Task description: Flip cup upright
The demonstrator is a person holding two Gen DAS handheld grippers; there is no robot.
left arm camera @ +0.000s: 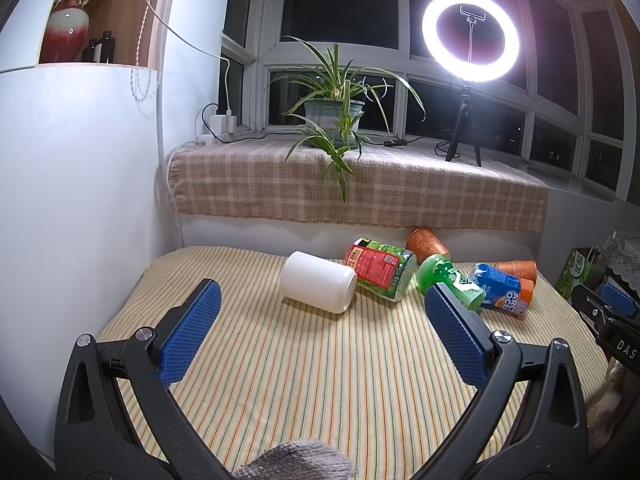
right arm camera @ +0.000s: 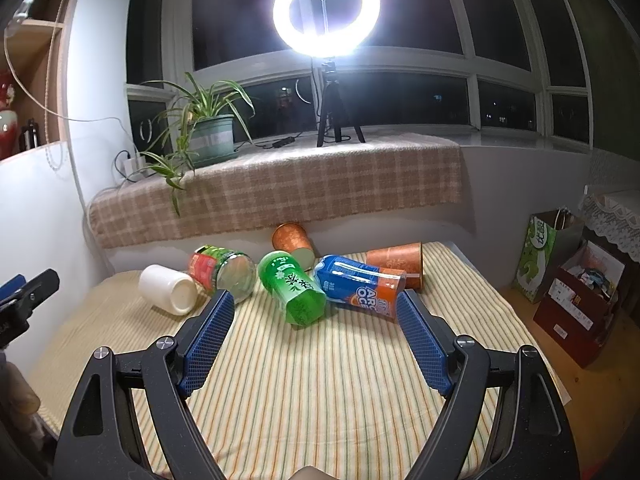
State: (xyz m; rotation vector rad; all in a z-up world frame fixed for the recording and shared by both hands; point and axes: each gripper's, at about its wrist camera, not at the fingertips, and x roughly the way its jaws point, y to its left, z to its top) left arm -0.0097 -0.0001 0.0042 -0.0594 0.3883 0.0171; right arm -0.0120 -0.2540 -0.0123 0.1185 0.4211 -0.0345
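Observation:
A white cup (left arm camera: 318, 287) lies on its side on the striped cloth (left arm camera: 320, 380), mouth toward the right; it also shows in the right wrist view (right arm camera: 168, 289). Beside it lie a red-green cup (left arm camera: 380, 274), a green cup (left arm camera: 450, 280), a blue-orange cup (left arm camera: 505, 294) and two copper cups (left arm camera: 427, 243) (left arm camera: 516, 269). My left gripper (left arm camera: 320, 300) is open and empty, just short of the white cup. My right gripper (right arm camera: 316, 308) is open and empty, near the green cup (right arm camera: 291, 292) and the blue-orange cup (right arm camera: 360, 286).
A checked blanket covers the sill (left arm camera: 360, 188) behind the table, with a potted plant (left arm camera: 334, 112) and a ring light (left arm camera: 470, 36) on it. A white wall (left arm camera: 80, 200) stands at the left. Bags and boxes (right arm camera: 568, 280) sit on the floor at the right.

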